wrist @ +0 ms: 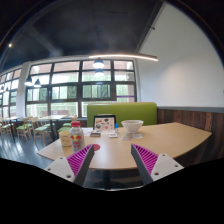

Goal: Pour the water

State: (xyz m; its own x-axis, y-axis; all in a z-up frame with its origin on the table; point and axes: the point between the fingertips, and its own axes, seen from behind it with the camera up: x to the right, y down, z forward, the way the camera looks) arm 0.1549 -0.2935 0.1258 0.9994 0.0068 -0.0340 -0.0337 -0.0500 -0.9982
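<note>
Hand-held gripper (113, 160) spread, gripping nothing; red-capped bottle (76, 133) upright on table (150, 138) beyond.

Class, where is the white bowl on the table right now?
In the gripper view, the white bowl sits on the table's far side, beyond the open gripper, right of the standing card.

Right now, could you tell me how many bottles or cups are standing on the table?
2, as far as I can tell: a red-capped bottle and a cup beside it, standing just beyond the left finger of the open gripper. Others may be hidden.
</note>
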